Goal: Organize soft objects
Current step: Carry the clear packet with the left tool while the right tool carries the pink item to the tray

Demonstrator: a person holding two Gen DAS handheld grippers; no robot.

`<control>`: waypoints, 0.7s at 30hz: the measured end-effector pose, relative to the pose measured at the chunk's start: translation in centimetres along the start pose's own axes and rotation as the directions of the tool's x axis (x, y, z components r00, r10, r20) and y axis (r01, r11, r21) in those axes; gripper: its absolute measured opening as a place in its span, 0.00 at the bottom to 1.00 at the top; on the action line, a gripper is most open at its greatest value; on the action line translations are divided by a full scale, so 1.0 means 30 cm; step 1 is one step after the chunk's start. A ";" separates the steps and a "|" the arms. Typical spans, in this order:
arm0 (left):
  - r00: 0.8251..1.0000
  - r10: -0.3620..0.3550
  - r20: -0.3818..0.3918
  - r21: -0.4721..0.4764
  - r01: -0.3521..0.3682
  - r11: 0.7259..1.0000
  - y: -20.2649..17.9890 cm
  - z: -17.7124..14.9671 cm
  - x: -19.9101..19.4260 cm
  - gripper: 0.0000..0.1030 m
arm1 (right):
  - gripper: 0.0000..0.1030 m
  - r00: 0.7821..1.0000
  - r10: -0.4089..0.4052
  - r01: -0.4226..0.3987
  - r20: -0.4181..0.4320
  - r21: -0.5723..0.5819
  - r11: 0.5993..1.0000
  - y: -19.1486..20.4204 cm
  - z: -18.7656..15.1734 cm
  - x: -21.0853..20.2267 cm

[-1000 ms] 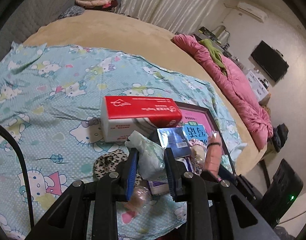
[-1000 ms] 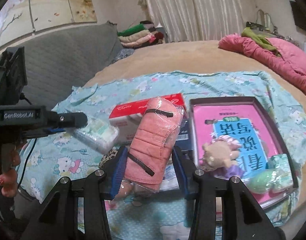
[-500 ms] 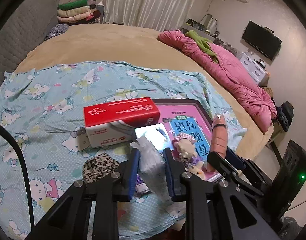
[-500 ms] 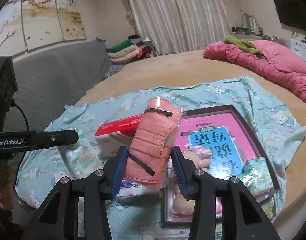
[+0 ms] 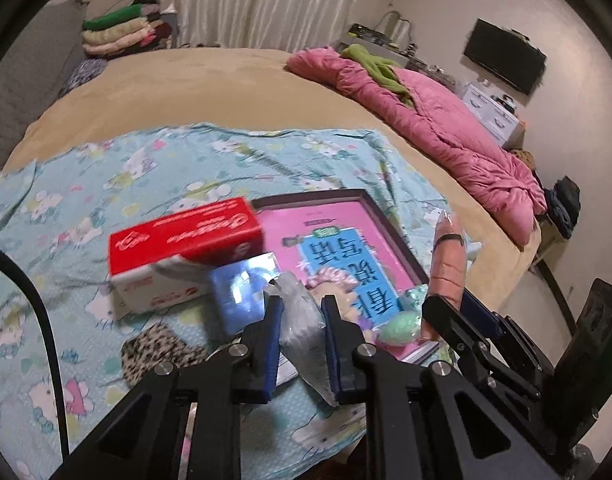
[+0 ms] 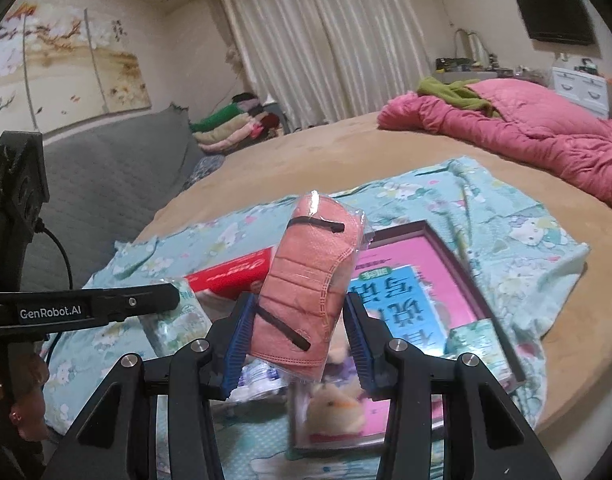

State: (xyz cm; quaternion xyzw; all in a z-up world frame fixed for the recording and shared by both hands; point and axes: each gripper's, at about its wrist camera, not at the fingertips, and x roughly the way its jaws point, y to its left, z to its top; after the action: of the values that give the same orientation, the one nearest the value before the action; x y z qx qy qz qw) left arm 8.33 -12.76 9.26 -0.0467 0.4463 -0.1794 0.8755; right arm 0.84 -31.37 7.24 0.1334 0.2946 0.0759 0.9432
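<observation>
salmon mask pack [image 6: 310, 288], red box [image 5: 184, 236] — possibly leopard-print pouch [image 5: 158, 350]

1. 2 grippers: left [image 5: 300, 322], right [image 6: 300, 334].
2. 1 mask pack [image 6: 312, 288].
3. 1 tissue pack [image 5: 304, 336].
4. 1 red box [image 5: 182, 246].
5. 1 tray [image 5: 390, 224].
6. 1 leopard pouch [image 5: 158, 350].
7. 1 green ball [image 5: 398, 326].
8. 1 blue packet [image 5: 240, 294].
9. 1 plush [image 6: 334, 410].
10. 1 sheet [image 5: 106, 168].

Left claw [image 5: 302, 338] raised above the bed's near edge, blue pads pinching a pale packet, right claw [image 6: 298, 336] alongside it, clamped on a pink wrapped pack
</observation>
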 end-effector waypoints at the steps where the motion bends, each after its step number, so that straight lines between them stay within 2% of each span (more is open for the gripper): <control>1: 1.000 -0.002 0.003 0.014 0.002 1.000 -0.023 0.008 0.005 0.19 | 0.45 1.000 -0.008 0.008 0.006 0.007 1.000 -0.016 0.004 -0.005; 8: 1.000 -0.029 -0.001 0.053 0.029 0.998 -0.122 0.038 0.058 0.19 | 0.45 0.997 -0.066 0.064 0.028 0.065 0.996 -0.123 0.019 -0.024; 21: 0.992 -0.119 -0.041 0.037 0.120 0.992 -0.210 0.047 0.228 0.19 | 0.45 0.992 -0.128 0.126 0.012 0.125 0.984 -0.263 0.000 0.000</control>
State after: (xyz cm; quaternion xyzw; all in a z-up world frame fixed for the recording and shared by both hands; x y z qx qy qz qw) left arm 11.41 -21.18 6.40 -0.0528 0.4558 -0.2412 0.8552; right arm 1.34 -38.87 4.90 0.1736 0.2972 -0.0043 0.9389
